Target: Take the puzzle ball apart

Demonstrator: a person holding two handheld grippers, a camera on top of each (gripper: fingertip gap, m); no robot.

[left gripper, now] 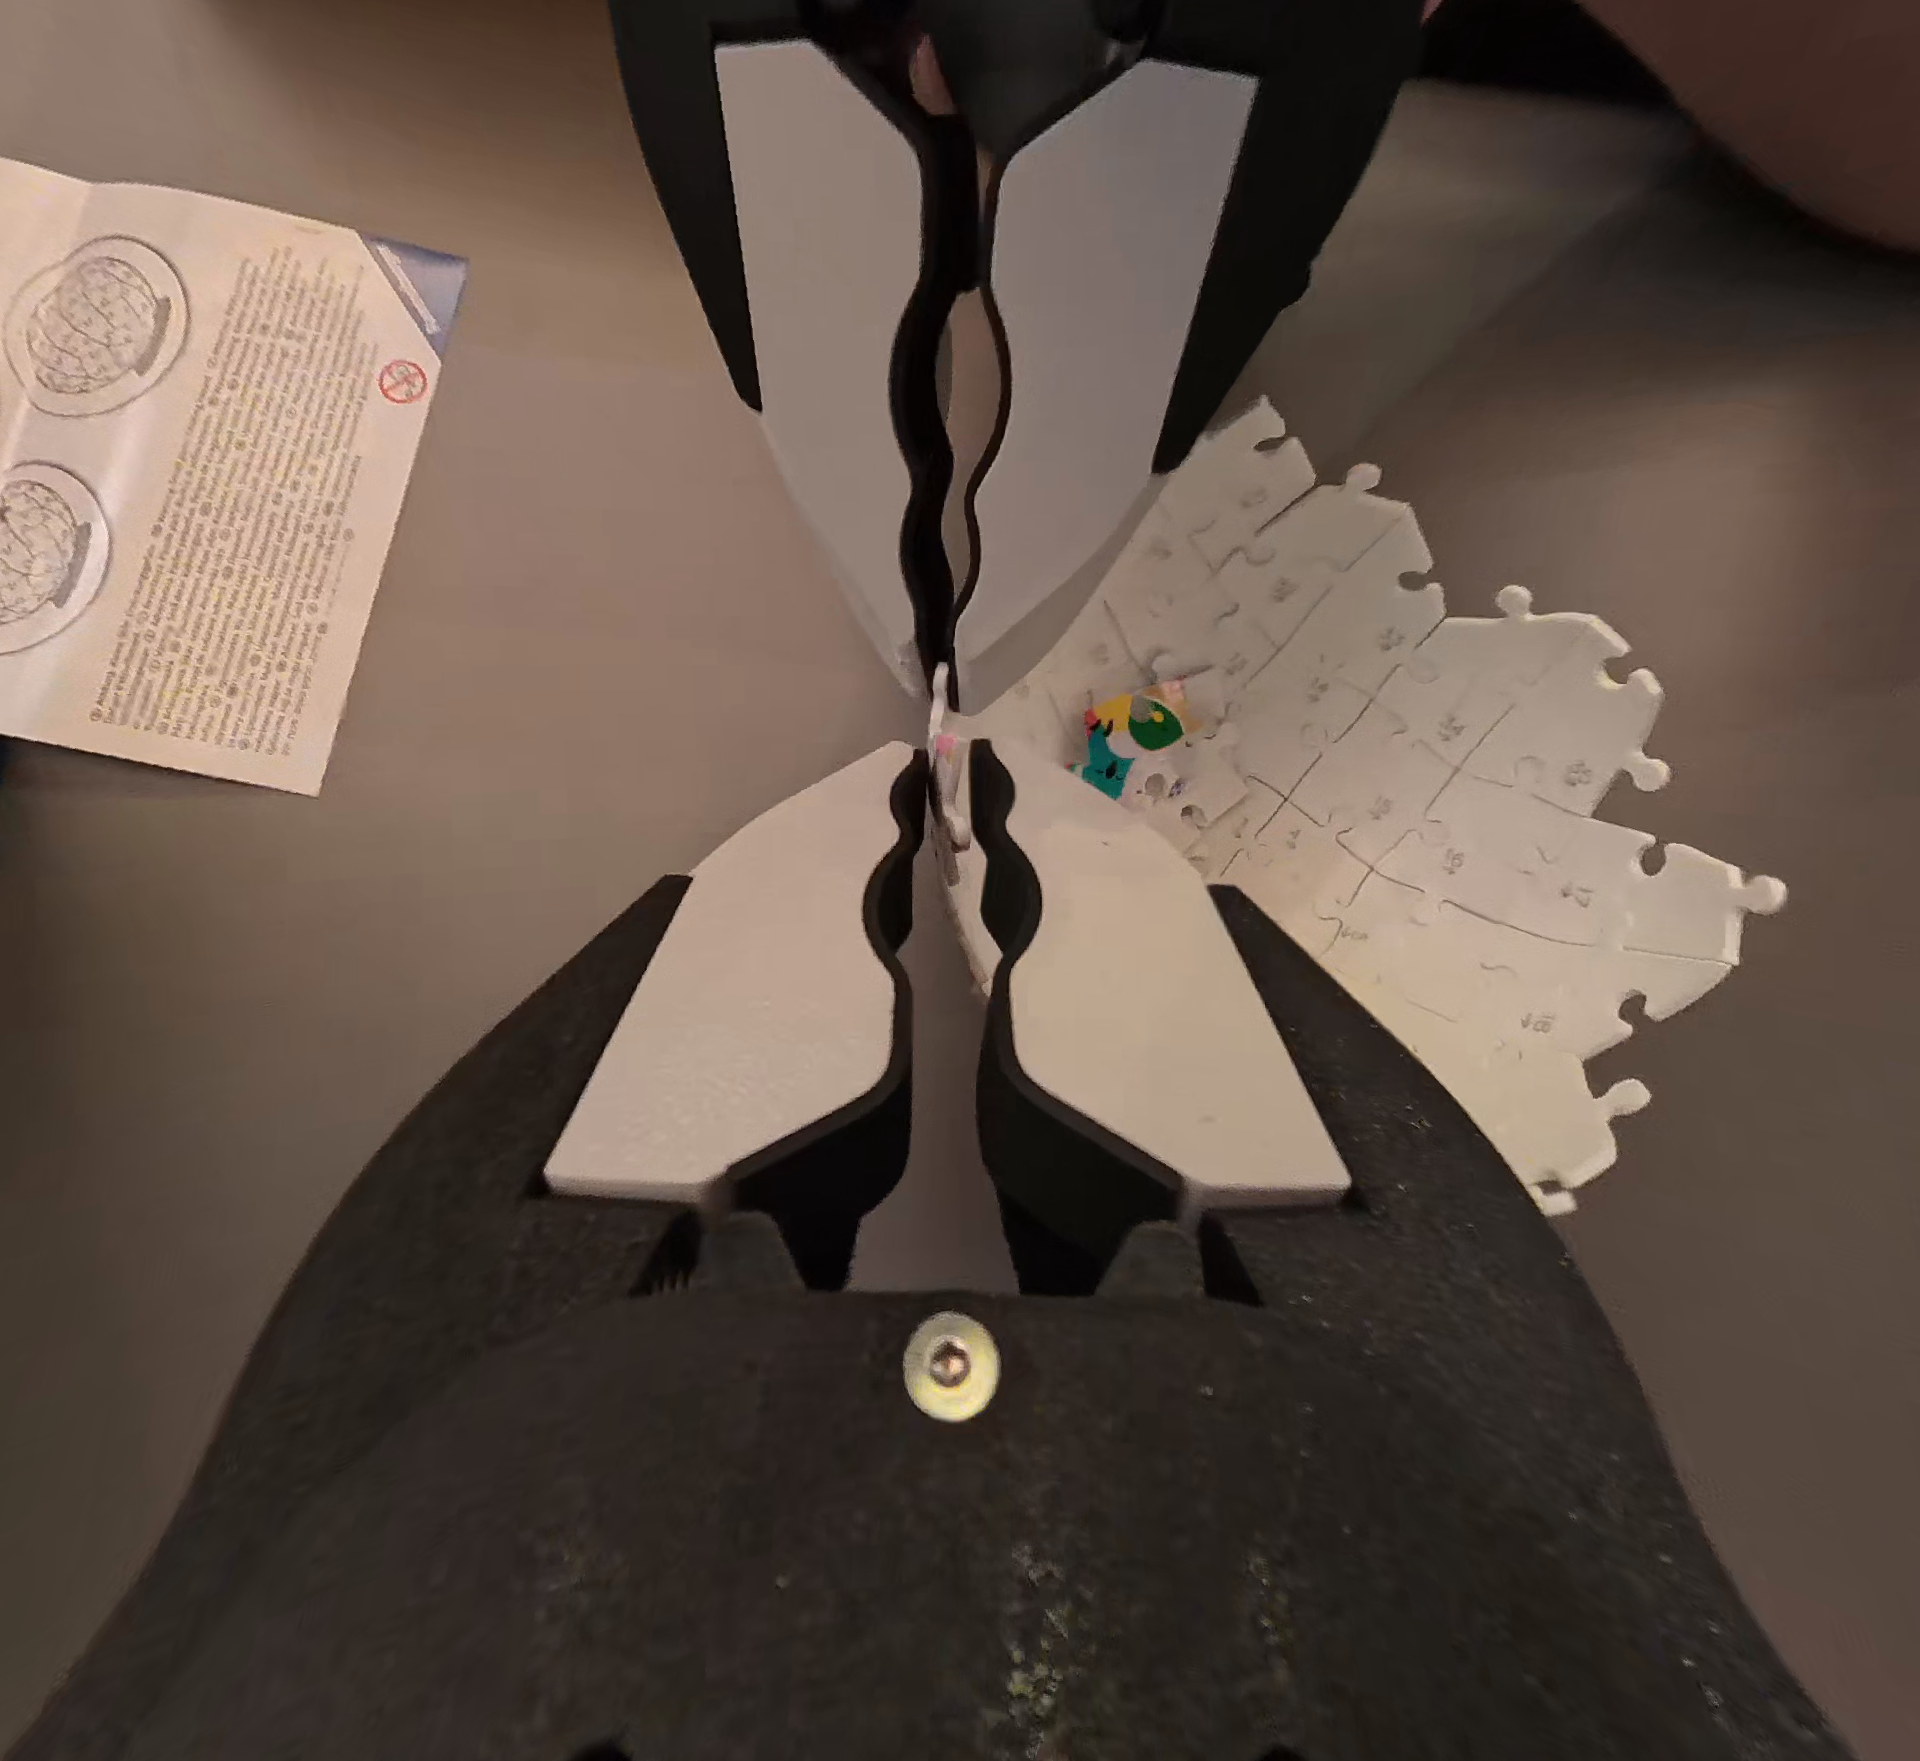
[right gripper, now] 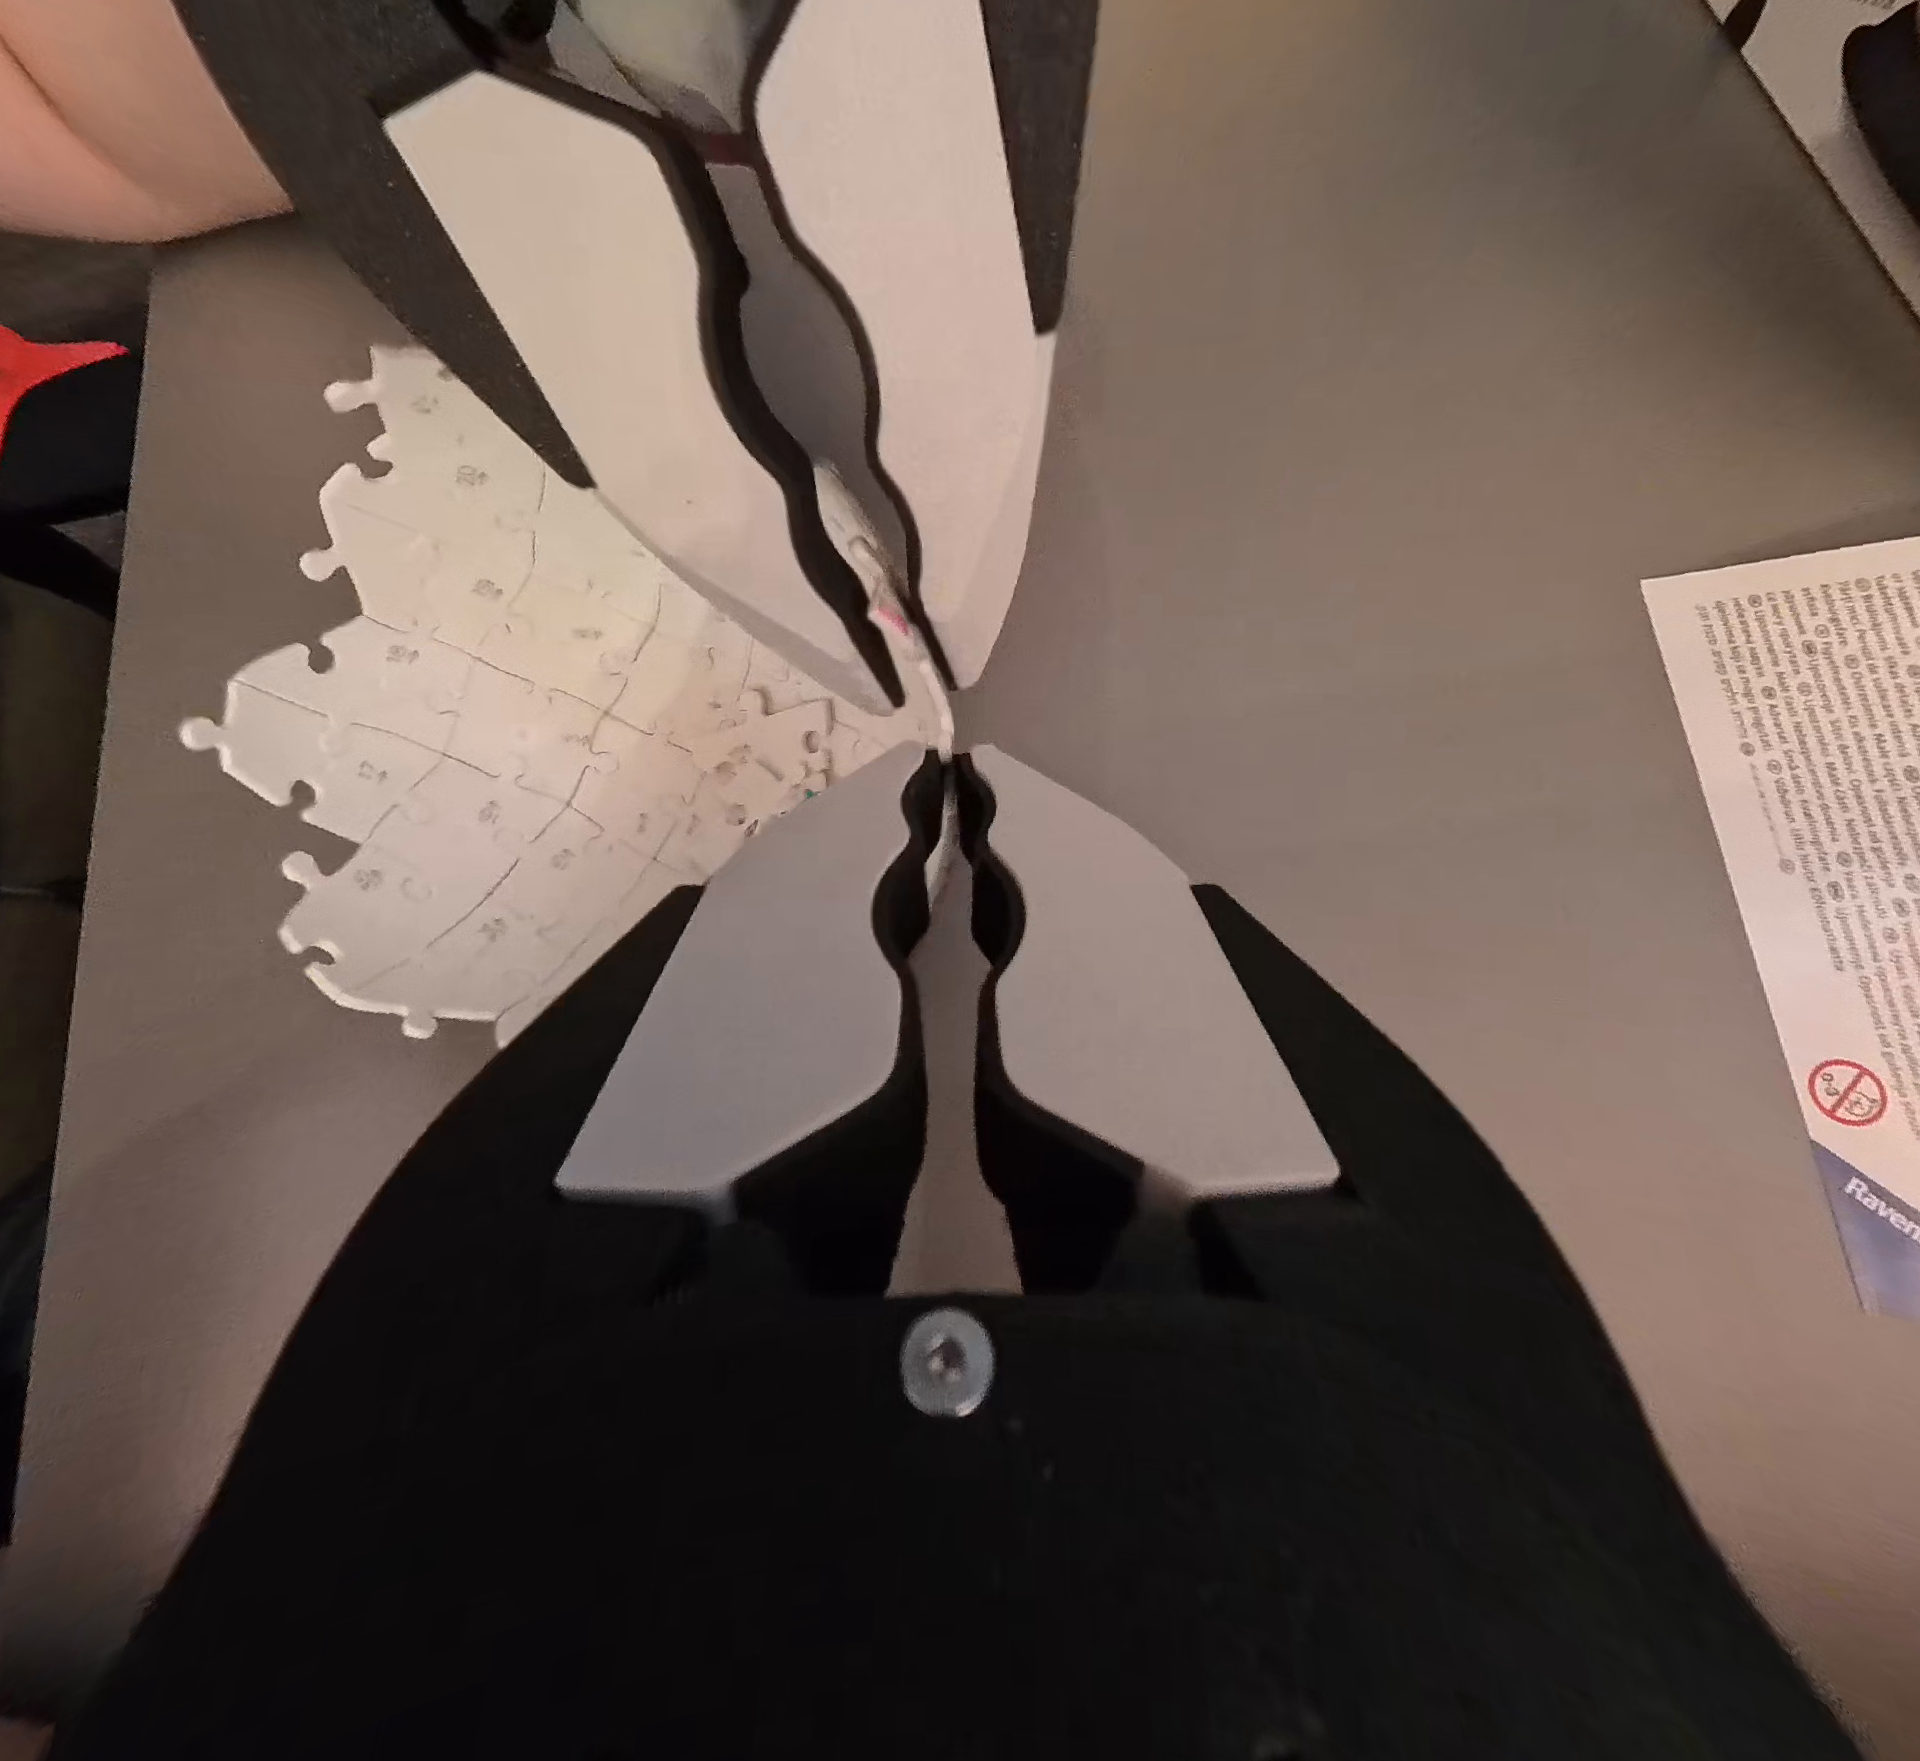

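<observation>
Left wrist view: left claw (left gripper: pixel 943 761) and right claw (left gripper: pixel 940 662) are both pinching the puzzle ball (left gripper: pixel 1403 807) rim, tip to tip, above the table (left gripper: pixel 582 880).

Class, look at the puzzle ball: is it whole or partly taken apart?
Partly apart. The puzzle ball is an open curved shell with bare tabs along its rim. Both the left gripper and the right gripper pinch its edge.

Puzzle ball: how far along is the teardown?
Done: the puzzle ball is no longer whole, just an open curved shell. In hand: both the left hand-held gripper and right hand-held gripper pinch its rim tip to tip. Left: the shell's many pieces are still interlocked.
</observation>
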